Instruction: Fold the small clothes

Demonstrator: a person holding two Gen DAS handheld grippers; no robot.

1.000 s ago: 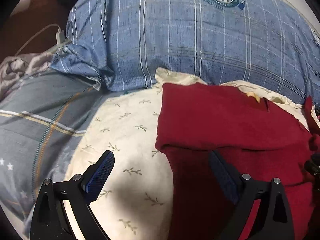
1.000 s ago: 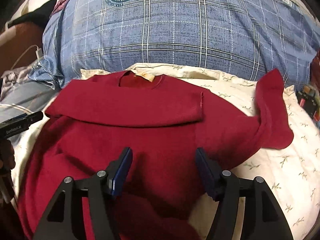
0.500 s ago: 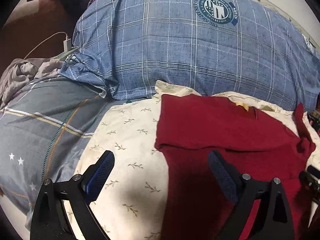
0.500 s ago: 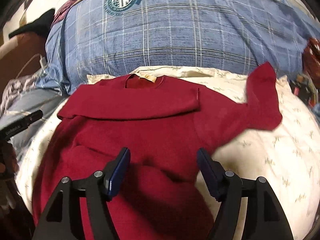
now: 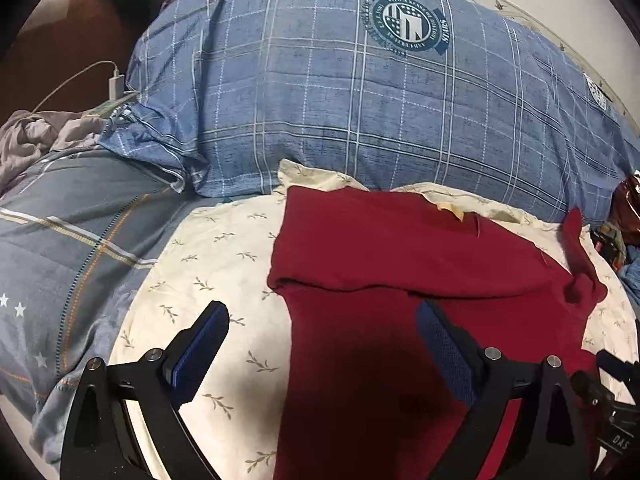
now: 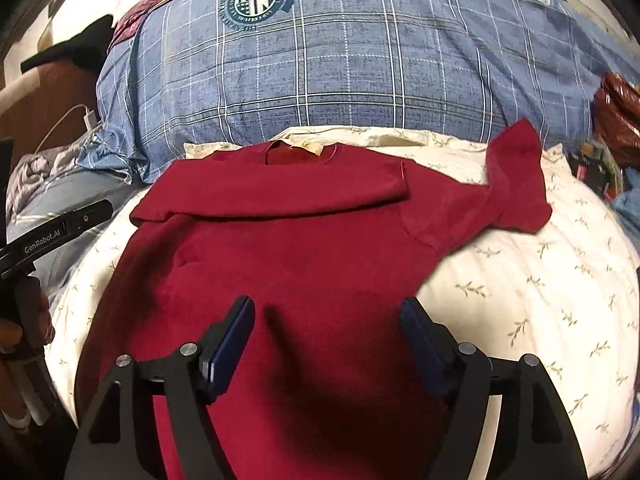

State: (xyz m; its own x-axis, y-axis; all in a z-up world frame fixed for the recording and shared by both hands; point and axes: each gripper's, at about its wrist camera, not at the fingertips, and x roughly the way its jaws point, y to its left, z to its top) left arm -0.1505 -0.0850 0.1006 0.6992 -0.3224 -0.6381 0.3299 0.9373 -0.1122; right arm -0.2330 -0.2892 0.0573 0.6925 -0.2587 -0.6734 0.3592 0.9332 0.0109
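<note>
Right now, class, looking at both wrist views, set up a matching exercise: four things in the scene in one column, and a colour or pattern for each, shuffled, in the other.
Things:
1. sweater
2. big pillow
3. sheet under the sweater
4. charger plug

Colours or patterns:
A. cream with small leaf sprigs
B. white
C. dark red
D. blue with pale check lines and a round badge

Pairs: 1-C, 2-D, 3-A, 4-B
</note>
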